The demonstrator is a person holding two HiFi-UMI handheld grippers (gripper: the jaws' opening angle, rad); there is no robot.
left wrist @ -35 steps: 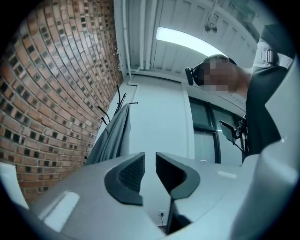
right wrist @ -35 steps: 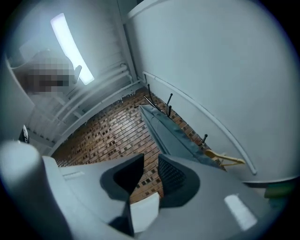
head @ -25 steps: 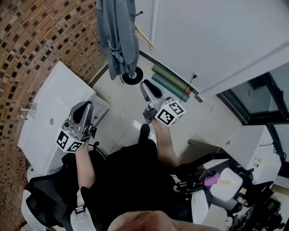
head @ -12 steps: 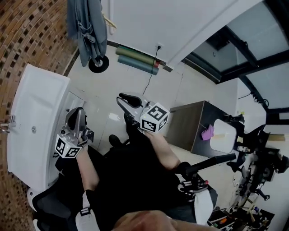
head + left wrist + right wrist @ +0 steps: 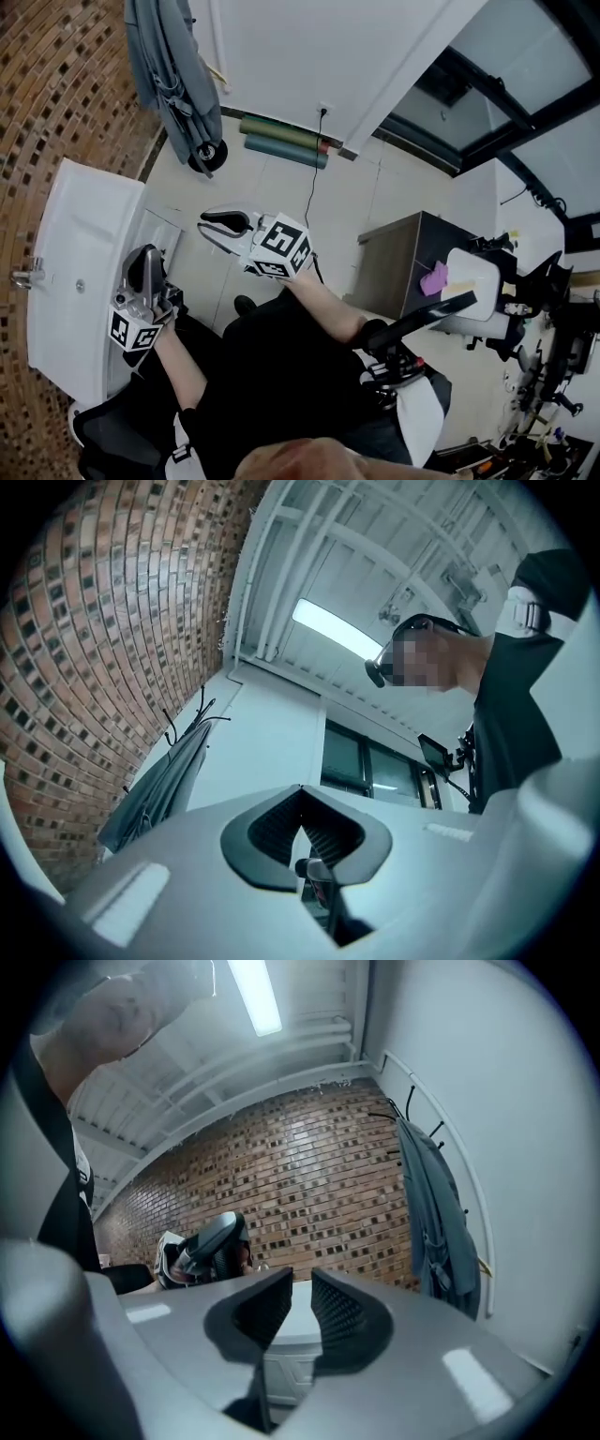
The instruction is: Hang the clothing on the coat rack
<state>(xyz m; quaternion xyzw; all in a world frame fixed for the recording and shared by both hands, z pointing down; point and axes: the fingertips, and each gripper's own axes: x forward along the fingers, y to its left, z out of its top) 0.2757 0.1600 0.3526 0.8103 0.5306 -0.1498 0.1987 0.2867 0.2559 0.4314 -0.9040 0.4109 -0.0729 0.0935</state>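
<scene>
Clothing (image 5: 173,80), grey, hangs on the coat rack (image 5: 210,156) in the corner where the brick wall (image 5: 56,84) meets a white one, so the hanging looks done. The left gripper (image 5: 150,264) is closed and empty. The right gripper (image 5: 211,225), narrowly parted, has just been closing on nothing. Pale tiled floor (image 5: 347,197); a white sink (image 5: 75,234) stands beside the left gripper.

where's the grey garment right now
The grey garment hangs on the coat rack at the head view's top left, beside the brick wall, left of the rolled mats on the floor.
</scene>
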